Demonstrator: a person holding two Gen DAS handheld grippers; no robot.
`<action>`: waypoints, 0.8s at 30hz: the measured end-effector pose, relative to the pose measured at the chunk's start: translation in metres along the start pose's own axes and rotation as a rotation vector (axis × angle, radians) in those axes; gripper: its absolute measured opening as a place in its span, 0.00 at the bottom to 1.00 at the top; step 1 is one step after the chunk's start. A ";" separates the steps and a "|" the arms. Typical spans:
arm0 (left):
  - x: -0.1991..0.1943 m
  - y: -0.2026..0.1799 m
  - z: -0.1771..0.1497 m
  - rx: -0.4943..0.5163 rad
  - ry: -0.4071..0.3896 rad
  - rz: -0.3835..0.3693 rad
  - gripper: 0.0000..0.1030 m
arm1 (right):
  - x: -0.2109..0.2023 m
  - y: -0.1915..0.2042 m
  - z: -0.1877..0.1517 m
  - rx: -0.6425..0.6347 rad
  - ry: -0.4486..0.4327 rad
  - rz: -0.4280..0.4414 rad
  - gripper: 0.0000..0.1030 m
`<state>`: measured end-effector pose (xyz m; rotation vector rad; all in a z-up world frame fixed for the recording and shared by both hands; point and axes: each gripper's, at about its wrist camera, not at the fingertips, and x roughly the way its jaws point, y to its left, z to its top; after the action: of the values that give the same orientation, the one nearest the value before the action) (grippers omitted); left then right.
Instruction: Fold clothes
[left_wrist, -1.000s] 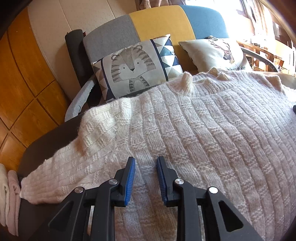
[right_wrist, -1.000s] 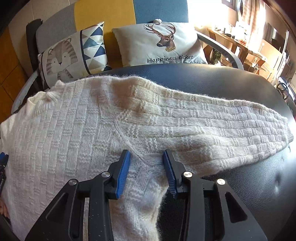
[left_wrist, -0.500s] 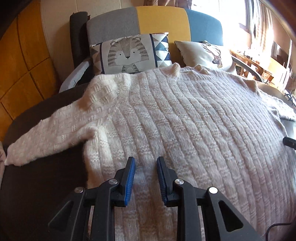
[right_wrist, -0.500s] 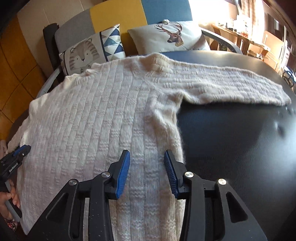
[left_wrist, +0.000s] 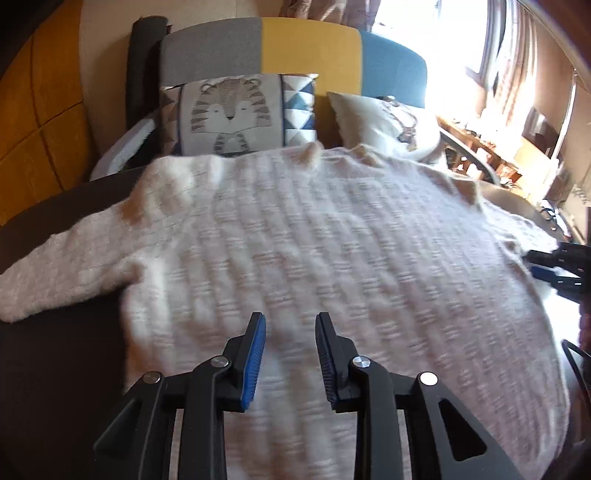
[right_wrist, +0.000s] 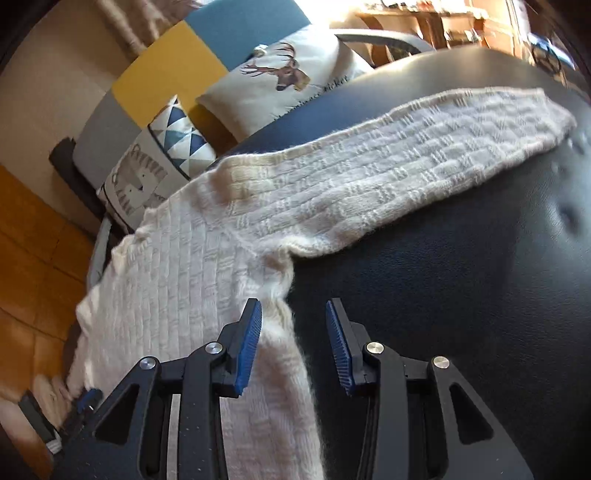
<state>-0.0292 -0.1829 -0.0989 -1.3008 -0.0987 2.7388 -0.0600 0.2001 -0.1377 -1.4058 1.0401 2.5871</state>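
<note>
Left wrist: left gripper (left_wrist: 290, 325), jaws opening, empty, now farther from sweater (left_wrist: 332, 240) collar, above its body on dark surface (left_wrist: 55, 350).
Right wrist: right gripper (right_wrist: 293, 314) parted, empty, rolled, now over sweater's side edge.

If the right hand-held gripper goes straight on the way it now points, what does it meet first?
Most likely the side edge of the white knitted sweater, just below the armpit, where it borders the black table. The right hand-held gripper has open jaws straddling that edge; depth is uncertain.
</note>
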 end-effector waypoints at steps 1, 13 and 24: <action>0.002 -0.017 0.004 0.032 -0.002 -0.032 0.26 | 0.006 -0.007 0.005 0.056 0.008 0.044 0.38; 0.032 -0.127 -0.015 0.302 -0.023 -0.112 0.28 | 0.029 -0.018 0.029 0.135 -0.001 0.094 0.06; 0.033 -0.124 -0.018 0.299 -0.034 -0.118 0.29 | -0.001 -0.009 0.030 -0.030 -0.067 0.056 0.04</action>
<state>-0.0270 -0.0559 -0.1225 -1.1296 0.2165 2.5537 -0.0785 0.2241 -0.1309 -1.3044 1.0513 2.6799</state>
